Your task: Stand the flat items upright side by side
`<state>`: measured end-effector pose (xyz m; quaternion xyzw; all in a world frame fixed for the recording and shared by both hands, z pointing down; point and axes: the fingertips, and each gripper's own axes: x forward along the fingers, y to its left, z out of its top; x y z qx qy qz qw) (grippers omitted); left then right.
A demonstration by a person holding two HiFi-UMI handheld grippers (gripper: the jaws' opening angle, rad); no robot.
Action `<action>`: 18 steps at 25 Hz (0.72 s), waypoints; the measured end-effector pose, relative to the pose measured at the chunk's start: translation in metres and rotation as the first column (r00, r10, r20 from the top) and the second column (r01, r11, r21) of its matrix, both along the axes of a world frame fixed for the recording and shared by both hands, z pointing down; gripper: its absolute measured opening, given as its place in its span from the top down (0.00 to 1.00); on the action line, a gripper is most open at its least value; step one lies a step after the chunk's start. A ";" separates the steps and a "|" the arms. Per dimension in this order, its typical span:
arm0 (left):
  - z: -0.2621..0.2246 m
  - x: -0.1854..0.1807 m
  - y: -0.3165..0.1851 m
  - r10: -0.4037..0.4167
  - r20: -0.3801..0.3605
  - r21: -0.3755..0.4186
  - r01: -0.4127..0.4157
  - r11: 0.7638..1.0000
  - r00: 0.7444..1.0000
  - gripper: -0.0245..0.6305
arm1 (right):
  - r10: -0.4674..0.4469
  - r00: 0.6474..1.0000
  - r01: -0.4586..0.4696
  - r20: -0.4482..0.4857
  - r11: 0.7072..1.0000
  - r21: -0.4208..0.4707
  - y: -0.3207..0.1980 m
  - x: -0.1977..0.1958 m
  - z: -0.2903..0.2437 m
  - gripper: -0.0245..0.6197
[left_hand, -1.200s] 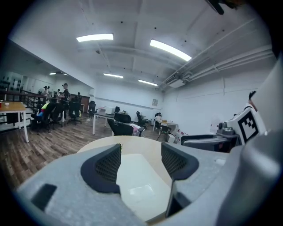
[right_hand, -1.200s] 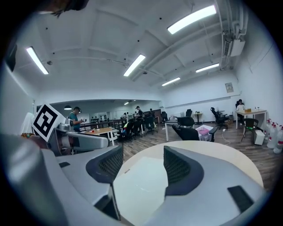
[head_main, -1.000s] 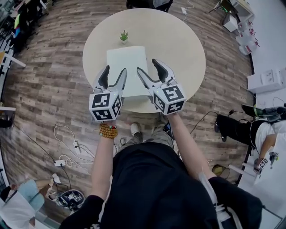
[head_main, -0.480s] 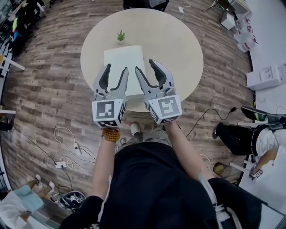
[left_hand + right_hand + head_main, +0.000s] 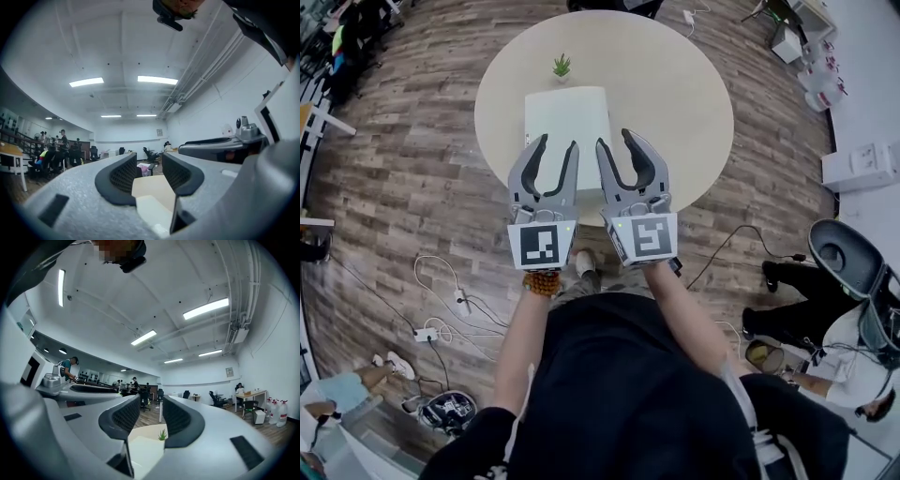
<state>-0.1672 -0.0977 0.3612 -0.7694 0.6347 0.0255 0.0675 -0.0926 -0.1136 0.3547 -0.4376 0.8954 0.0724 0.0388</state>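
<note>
A flat white item [image 5: 566, 120] lies on the round beige table [image 5: 675, 84], with a tiny potted plant [image 5: 562, 67] behind it. Both grippers hover side by side over the table's near edge, above the item's near end and pointing roughly level. My left gripper [image 5: 556, 146] is open; its jaws have just been closing with nothing between them. My right gripper [image 5: 617, 142] is open too; its jaws have likewise been closing on nothing. Between the left gripper's jaws [image 5: 147, 171] I see the white item [image 5: 154, 211]. The right gripper [image 5: 150, 416] frames the plant [image 5: 162, 434].
Wood floor surrounds the table. Cables and a power strip [image 5: 425, 335] lie at the left. At the right sit a dark chair [image 5: 839, 253] and a white cabinet [image 5: 861, 167]. Desks, chairs and people fill the room beyond.
Both grippers have drawn back toward the person and risen, swinging from splayed to parallel. Both pairs of jaws have narrowed. The white item has not moved.
</note>
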 end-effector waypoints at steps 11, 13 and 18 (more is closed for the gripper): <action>0.014 0.004 0.012 -0.016 0.005 0.008 0.016 1.000 1.000 0.82 | 0.057 0.998 -0.057 -0.003 0.998 0.032 0.015 0.002 0.021 0.83; 0.018 0.004 0.014 -0.014 0.002 0.012 0.014 1.000 1.000 0.84 | 0.061 0.998 -0.061 -0.008 0.998 0.019 0.016 0.002 0.028 0.86; 0.037 0.005 0.022 -0.001 0.008 -0.011 0.001 1.000 1.000 0.87 | 0.068 0.996 -0.069 -0.053 0.998 -0.004 0.021 0.004 0.051 0.92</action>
